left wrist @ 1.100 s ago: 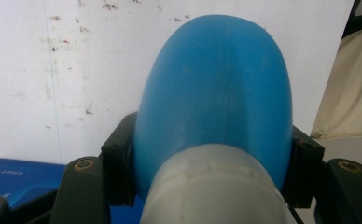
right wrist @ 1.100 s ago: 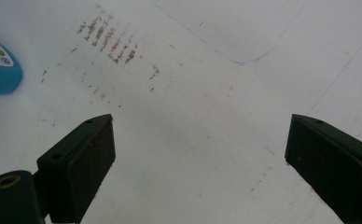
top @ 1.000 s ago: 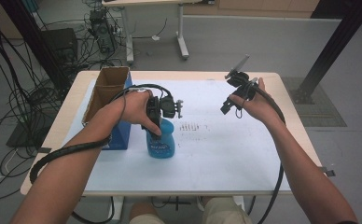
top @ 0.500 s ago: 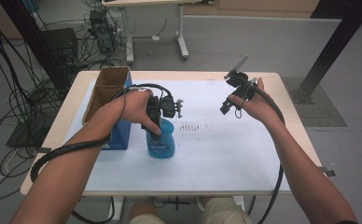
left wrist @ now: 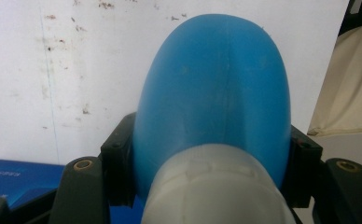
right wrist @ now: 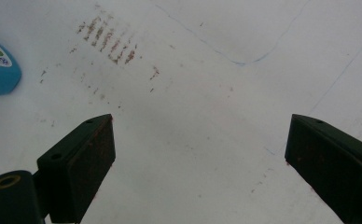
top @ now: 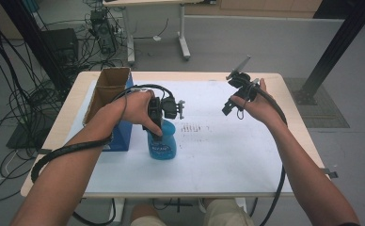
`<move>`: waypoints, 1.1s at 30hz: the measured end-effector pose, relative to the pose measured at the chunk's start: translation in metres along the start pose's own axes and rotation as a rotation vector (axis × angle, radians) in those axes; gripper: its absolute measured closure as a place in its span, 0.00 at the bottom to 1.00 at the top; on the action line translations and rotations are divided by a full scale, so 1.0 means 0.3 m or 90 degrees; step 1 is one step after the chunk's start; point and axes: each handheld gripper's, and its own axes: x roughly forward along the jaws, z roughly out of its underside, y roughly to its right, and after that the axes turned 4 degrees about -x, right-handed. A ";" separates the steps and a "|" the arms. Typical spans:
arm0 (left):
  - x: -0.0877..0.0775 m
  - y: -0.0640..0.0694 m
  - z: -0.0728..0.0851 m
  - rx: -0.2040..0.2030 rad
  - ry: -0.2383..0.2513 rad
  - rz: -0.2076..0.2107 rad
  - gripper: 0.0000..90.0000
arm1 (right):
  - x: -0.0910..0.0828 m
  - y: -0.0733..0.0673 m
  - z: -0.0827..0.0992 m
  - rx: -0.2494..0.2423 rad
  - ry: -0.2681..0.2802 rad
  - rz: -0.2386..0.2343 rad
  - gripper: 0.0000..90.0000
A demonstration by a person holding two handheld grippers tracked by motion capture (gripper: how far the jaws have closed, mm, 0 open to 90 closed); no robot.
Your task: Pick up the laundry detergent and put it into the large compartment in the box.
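So that blue spray bottle (top: 163,143) is standing upright on the white sheet (top: 227,155) covering the table (top: 293,122), a bit left of centre and just beside the blue box (top: 122,139) with the open cardboard box (top: 109,87) behind it. Your left gripper (top: 158,134) comes down on it from above, and in the left gripper view you can see both black jaws pressed against the sides of the blue body (left wrist: 216,88), right below the white cap (left wrist: 216,186), so it's clamped on tight. Your right gripper (top: 231,96) is held up over the right part of the table, well apart from the bottle, jaws spread wide with nothing between them, just the stained sheet (right wrist: 193,93) underneath.
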 end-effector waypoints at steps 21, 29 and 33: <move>0.001 -0.005 -0.014 0.000 -0.011 0.004 0.41 | -0.001 -0.013 -0.009 -0.006 0.001 0.001 0.10; 0.000 -0.007 -0.022 0.001 -0.016 0.006 0.41 | -0.003 -0.012 -0.008 -0.005 0.001 0.000 0.10; 0.001 -0.007 -0.021 0.000 -0.015 0.005 0.41 | -0.004 -0.014 -0.006 -0.006 0.003 0.002 0.10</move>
